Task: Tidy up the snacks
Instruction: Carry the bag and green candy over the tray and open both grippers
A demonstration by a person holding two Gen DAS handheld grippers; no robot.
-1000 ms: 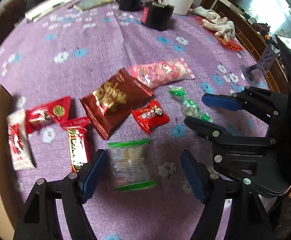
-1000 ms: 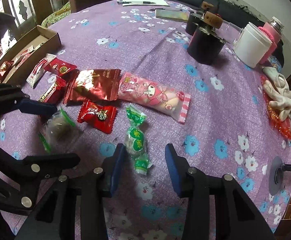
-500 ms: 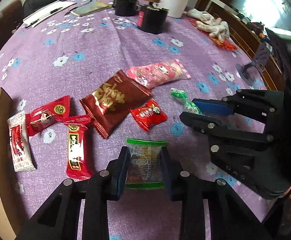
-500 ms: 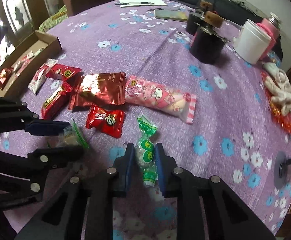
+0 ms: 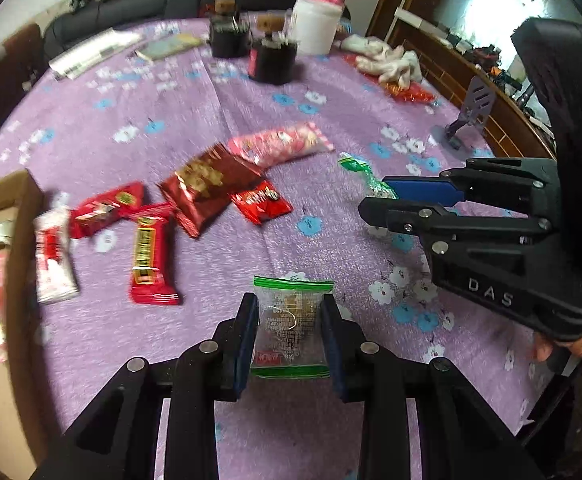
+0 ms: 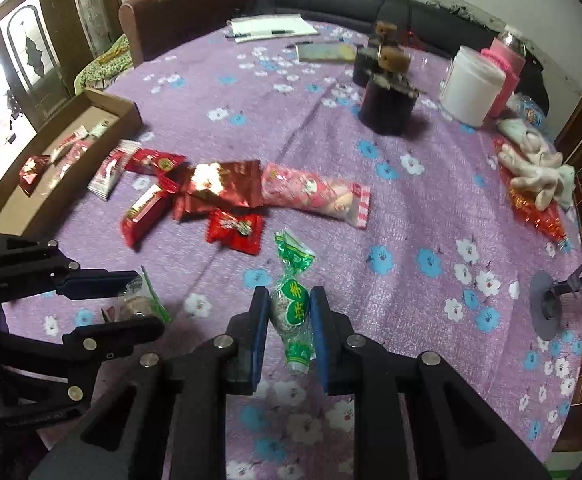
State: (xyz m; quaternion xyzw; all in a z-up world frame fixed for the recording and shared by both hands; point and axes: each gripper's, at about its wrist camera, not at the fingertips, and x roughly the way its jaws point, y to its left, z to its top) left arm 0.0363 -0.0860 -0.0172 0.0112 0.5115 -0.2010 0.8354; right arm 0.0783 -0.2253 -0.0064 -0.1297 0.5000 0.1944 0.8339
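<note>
- Snacks lie scattered on the purple flowered tablecloth (image 6: 431,208), and the dark red foil bag (image 6: 219,184) near its middle serves as your landmark.
- Your left gripper (image 5: 291,330) has its blue pads pressed narrow against both sides of the clear green-edged packet (image 5: 291,320), well in front of the foil bag on the side nearest you.
- Your right gripper (image 6: 290,320) is closed snugly on the green twist-wrapped candy (image 6: 293,300), in front of the foil bag and a little to its right; the candy's upper twist sticks out past the fingertips.
- Just in front of the foil bag, touching its near edge, sits the small red square packet (image 6: 235,228).
- To the right of the foil bag, touching its end, lies the long pink packet (image 6: 315,194).
- Left of the foil bag you have a red bar packet (image 6: 147,210), another red packet (image 6: 157,162) and a white-and-red packet (image 6: 111,168).
- Farther left of the foil bag, at the table's edge, the cardboard box (image 6: 123,106) already holds several small packets.
- Beyond the foil bag stand a dark cork-topped jar (image 6: 389,104) and a white tub (image 6: 471,86).
</note>
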